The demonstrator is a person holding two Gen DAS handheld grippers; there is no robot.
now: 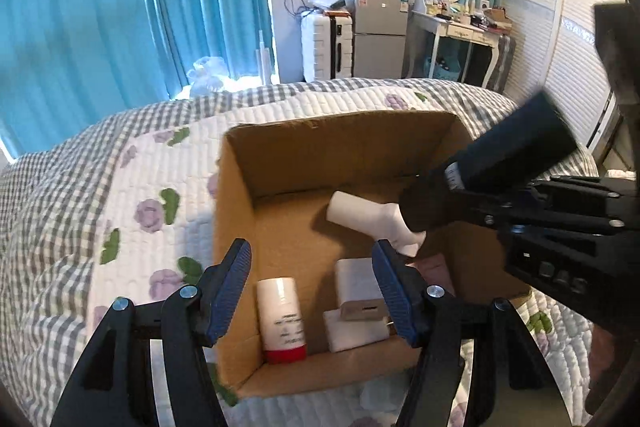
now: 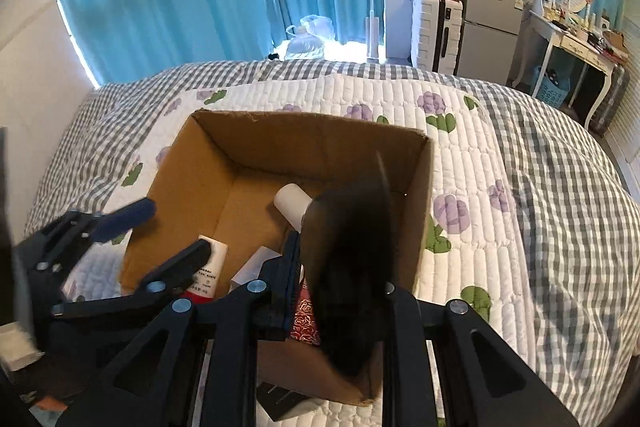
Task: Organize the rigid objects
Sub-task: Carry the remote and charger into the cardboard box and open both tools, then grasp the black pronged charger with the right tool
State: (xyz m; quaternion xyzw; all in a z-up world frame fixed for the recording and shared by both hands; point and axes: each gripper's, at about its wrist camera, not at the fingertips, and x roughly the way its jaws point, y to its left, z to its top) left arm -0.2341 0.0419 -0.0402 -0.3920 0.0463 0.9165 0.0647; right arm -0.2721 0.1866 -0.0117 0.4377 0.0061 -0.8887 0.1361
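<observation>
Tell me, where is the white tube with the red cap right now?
The white tube with the red cap lies in the cardboard box, near its left wall, beside a white charger, between the left gripper's open fingers.
</observation>
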